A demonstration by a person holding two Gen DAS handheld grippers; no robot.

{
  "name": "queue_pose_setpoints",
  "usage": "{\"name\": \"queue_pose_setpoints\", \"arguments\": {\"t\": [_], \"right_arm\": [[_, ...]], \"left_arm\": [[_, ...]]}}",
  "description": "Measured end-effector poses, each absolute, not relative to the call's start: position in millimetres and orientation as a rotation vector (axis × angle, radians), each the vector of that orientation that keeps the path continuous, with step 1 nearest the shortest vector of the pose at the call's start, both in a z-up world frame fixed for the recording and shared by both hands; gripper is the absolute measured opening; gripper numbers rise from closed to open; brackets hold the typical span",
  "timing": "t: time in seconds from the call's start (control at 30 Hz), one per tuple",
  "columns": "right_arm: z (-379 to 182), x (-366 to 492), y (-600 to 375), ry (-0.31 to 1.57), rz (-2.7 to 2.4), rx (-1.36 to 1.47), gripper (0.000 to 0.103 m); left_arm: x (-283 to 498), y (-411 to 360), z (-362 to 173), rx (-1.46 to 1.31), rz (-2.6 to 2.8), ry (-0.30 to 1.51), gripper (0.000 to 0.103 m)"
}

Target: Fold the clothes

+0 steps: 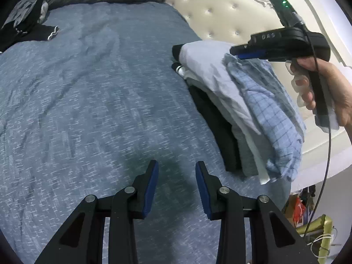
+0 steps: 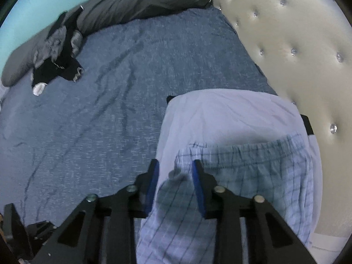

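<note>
The left gripper (image 1: pixel 177 165) hangs at the bottom centre of its view over the bare blue bedspread (image 1: pixel 88 99), released, with nothing between its pads. The right gripper (image 2: pixel 175 165) sits low in its own view above the checked shorts (image 2: pixel 253 176) — jaws apart, pads not pressing, though a grey fold of cloth rises between them. The shorts lie on top of the stack of folded clothes (image 1: pixel 220 114) at the right, beside the padded headboard (image 2: pixel 286 44). A dark garment (image 2: pixel 59 66) lies unfolded at upper left — near the grey pillows (image 2: pixel 132 0).

One stack (image 1: pixel 231 114), perhaps two pillows (image 2: pixel 140 0)
</note>
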State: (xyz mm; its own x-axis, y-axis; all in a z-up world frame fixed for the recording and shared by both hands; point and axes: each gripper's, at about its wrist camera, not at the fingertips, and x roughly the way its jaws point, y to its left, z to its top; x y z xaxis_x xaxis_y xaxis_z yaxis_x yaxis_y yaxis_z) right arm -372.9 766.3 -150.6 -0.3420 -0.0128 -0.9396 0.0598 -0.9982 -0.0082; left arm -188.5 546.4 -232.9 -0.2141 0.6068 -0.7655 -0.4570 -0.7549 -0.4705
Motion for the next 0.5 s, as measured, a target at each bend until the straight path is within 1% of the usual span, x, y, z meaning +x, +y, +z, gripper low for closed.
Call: {"name": "queue_pose_setpoints", "arguments": {"t": [0.03,0.1,0.23,0.33,0.5], "right_arm": [[-154,-375,765,0.083,-2.536,1.792,0.015],[-159,-379,763,0.110,-2.540,1.822,0.012],[-164,-384,761,0.157,-2.565,1.840,0.003],[-161,-387,761,0.152,-2.608,1.815,0.000],[-155,-393,764,0.124,-2.648,1.777,0.000]], "left_arm": [[-190,542,-234,-1.362,2.024,-0.186,0.038],[-191,537,-236,-1.359,2.030,-0.193,0.038],[-195,529,-240,-1.362,2.031,-0.212,0.038],[-196,526,-244,-1.369,2.028,-0.215,0.038],[-193,522,-249,-1.378,2.016,-0.223,0.038]]}}
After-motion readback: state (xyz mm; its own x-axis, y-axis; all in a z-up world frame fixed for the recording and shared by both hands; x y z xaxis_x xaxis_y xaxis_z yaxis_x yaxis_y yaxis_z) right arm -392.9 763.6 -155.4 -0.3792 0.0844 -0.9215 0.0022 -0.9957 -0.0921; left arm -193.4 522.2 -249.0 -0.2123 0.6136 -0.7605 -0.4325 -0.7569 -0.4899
